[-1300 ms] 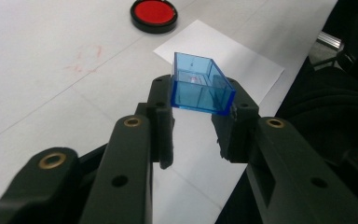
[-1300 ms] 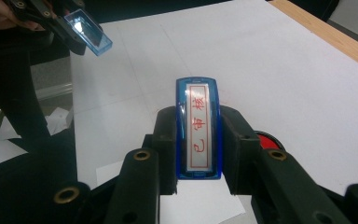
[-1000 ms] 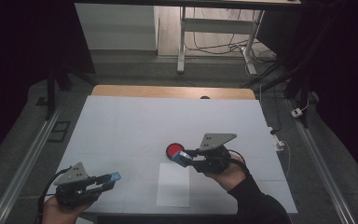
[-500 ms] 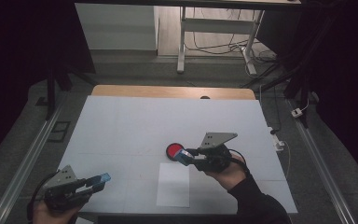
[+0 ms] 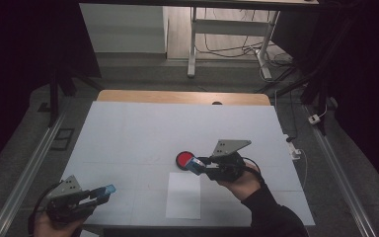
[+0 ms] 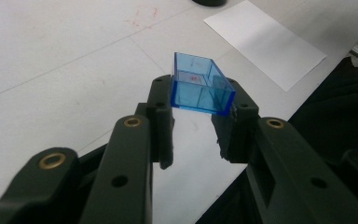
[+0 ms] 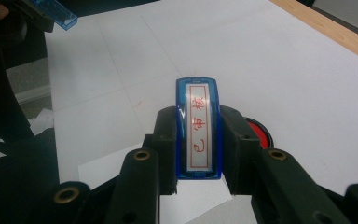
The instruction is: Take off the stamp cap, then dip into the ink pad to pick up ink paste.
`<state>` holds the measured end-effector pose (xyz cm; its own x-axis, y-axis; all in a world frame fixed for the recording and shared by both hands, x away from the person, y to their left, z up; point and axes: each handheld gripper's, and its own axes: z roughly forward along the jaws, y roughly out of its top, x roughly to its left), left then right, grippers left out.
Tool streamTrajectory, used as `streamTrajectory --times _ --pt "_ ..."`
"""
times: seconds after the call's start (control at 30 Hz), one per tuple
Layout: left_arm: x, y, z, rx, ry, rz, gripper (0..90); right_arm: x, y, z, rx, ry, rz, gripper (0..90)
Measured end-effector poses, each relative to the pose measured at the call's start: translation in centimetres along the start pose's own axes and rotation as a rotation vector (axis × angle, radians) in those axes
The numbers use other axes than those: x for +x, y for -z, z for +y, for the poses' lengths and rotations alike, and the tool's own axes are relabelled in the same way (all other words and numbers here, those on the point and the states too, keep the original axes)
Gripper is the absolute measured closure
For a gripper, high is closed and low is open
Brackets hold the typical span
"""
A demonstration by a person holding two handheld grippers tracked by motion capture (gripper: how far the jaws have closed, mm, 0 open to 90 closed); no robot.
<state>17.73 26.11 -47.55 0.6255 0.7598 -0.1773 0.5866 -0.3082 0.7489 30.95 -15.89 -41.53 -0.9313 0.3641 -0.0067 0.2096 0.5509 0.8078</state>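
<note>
My left gripper (image 6: 200,105) is shut on a clear blue open-topped cap (image 6: 199,86), held just above the table. In the high view this gripper (image 5: 101,192) hovers at the near-left corner with the blue cap (image 5: 110,188) sticking out of its jaws. My right gripper (image 7: 198,144) is shut on a blue stamp (image 7: 198,126), its white face with red characters turned up toward the camera. From above, the right gripper (image 5: 200,166) holds the stamp (image 5: 193,163) beside a round red ink pad (image 5: 182,158). The ink pad (image 7: 261,133) peeks out behind the right jaw.
A white sheet of paper (image 5: 184,195) lies on the white table (image 5: 128,128) near the front edge, below the right gripper; the paper (image 6: 265,39) also appears ahead of the left jaws. A wooden strip (image 5: 182,97) runs along the table's far edge.
My left gripper has drifted a little to the left with the blue cap in it. The right gripper and its stamp have stayed put.
</note>
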Motion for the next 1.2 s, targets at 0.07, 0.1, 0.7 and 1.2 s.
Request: streamTrajectory --times 0.07,0.1,0.7,1.2 --pt "0.0 -0.1 0.0 0.004 0.002 -0.001 68.8 -0.1 0.0 0.0 0.005 0.0 -0.004 70.1" --pt "0.1 -0.1 0.0 0.006 0.004 -0.003 68.7 -0.2 -0.1 0.0 0.004 -0.005 -0.007 70.0" --pt "0.0 -0.2 0.1 0.016 0.0 -0.004 68.8 -2.2 -2.7 0.3 0.053 -0.044 -0.039 70.0" --pt "0.0 -0.2 0.1 0.016 -0.002 0.002 68.8 -3.8 -5.2 0.8 0.103 -0.064 -0.076 70.1"
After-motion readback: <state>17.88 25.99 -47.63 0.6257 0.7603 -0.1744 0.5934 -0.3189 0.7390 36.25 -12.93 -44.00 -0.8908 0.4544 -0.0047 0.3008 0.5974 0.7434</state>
